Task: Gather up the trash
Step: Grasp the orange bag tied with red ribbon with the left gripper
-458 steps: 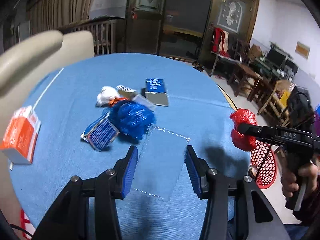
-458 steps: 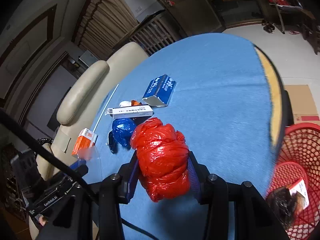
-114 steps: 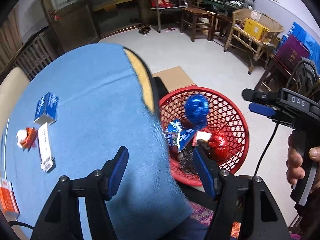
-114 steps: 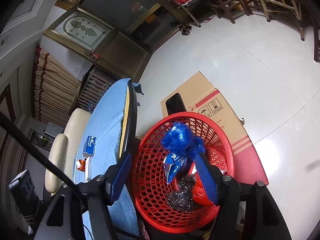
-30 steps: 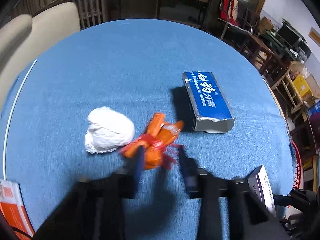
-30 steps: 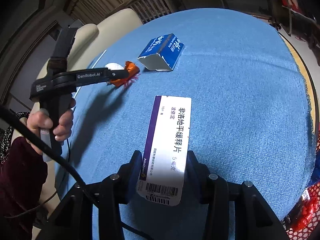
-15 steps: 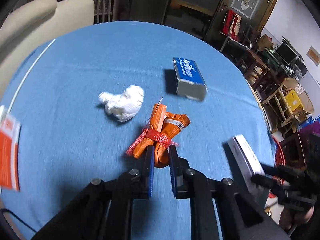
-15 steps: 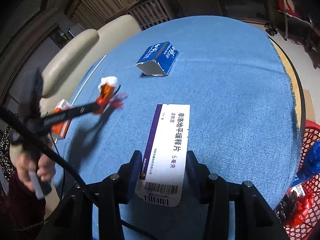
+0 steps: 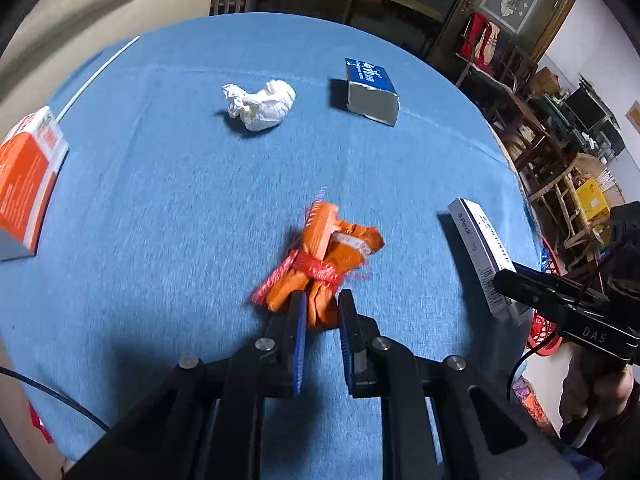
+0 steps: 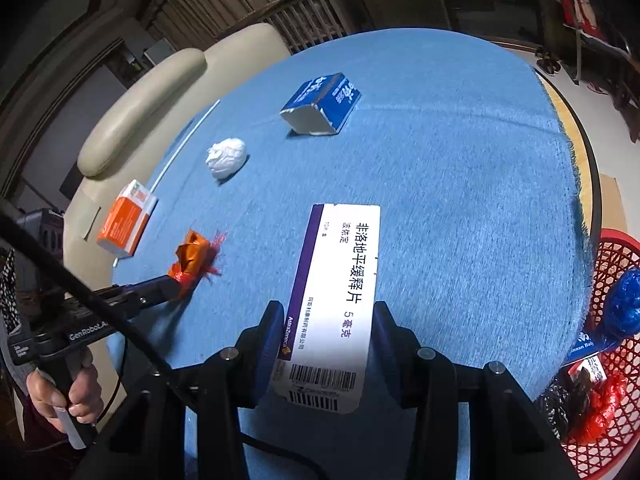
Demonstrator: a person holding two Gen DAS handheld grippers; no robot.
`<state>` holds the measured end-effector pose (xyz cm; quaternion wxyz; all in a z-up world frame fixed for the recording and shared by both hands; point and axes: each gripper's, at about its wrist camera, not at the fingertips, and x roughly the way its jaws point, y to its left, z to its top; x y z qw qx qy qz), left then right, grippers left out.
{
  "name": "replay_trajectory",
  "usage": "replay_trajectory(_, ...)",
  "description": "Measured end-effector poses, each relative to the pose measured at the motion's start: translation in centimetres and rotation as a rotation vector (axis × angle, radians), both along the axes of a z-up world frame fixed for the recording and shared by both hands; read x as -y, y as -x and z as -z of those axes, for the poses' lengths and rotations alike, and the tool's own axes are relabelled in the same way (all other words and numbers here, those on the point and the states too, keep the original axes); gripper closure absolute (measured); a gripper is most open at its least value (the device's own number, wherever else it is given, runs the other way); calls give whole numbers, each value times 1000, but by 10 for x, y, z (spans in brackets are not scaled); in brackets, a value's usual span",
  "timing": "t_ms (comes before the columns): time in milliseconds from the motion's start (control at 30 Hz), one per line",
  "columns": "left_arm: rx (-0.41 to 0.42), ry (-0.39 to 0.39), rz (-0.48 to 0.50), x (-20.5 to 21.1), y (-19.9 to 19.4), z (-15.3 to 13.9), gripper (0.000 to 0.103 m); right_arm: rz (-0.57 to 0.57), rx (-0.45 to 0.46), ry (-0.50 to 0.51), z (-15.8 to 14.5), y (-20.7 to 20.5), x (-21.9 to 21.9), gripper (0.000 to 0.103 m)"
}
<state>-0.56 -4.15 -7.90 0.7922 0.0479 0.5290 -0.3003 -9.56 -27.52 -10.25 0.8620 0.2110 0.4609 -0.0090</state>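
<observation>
The left gripper [image 9: 322, 320] is clamped on the near end of an orange wrapper [image 9: 320, 264] tied with red netting, held over the blue tablecloth [image 9: 180, 208]. The right gripper [image 10: 326, 340] grips a long white medicine box [image 10: 336, 292] with a purple edge and a barcode, its length running forward between the fingers. Farther out on the cloth lie a crumpled white tissue [image 9: 260, 105] and, beside it, a blue carton [image 9: 372, 92] with its open end facing the camera. An orange and white box [image 9: 24, 176] sits near the left edge of the cloth. Beyond the table's right edge stands a red mesh basket [image 10: 616, 360], which holds a blue bag [image 10: 626, 304], a red bag and dark scraps.
</observation>
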Motion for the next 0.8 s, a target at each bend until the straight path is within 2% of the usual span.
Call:
replay_trajectory(67, 2, -15, -5, 3, 2, -1, 78, -7, -11, 15, 0, 1, -4, 53)
replay_trajectory(133, 18, -25, -21, -1, 5, -5, 52, -11, -23, 28, -1, 2, -6, 50)
replay_trajectory(167, 34, -20, -31, -3, 6, -7, 49, -9, -25, 29, -2, 2, -6, 46)
replay_trajectory(267, 68, -24, -31, -14, 10, -18, 48, 4, -14, 34, -6, 5, -6, 39)
replay_trajectory(433, 123, -32, 7, -8, 4, -24, 37, 9, -11, 45, -8, 3, -11, 39)
replay_trajectory(600, 131, -102, 54, 13, -6, -4, 37, -14, -15, 133, -5, -3, -25, 39)
replay_trajectory(667, 113, -91, 60, 18, -8, 1, 37, -22, -20, 168, -1, -6, -31, 39)
replay_trajectory(700, 113, -82, 65, 19, -7, 3, 37, -30, -22, 174, 0, -6, -33, 40)
replay_trajectory(767, 123, -82, 72, 22, -5, 5, 37, -43, -26, 213, 3, -7, -37, 52)
replay_trajectory(800, 126, -79, 77, 23, -3, 5, 38, -49, -28, 230, 4, -7, -39, 52)
